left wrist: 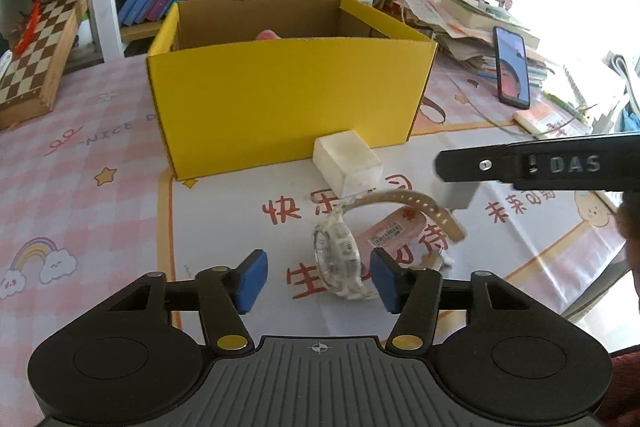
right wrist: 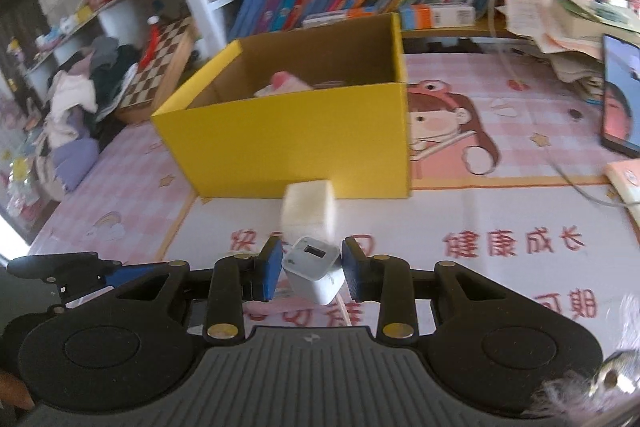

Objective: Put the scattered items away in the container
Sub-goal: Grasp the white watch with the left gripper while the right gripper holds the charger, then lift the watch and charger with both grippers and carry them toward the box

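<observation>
While my right gripper pinches the white charger before the yellow box, my left gripper gapes empty beside the watch.

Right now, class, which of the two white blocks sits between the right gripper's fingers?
The smaller charger cube with the dark port; the larger plain white block rests beside the yellow box.

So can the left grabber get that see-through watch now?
Probably yes: the left gripper is open, the watch lies just ahead between its fingers, and nothing blocks it.
</observation>
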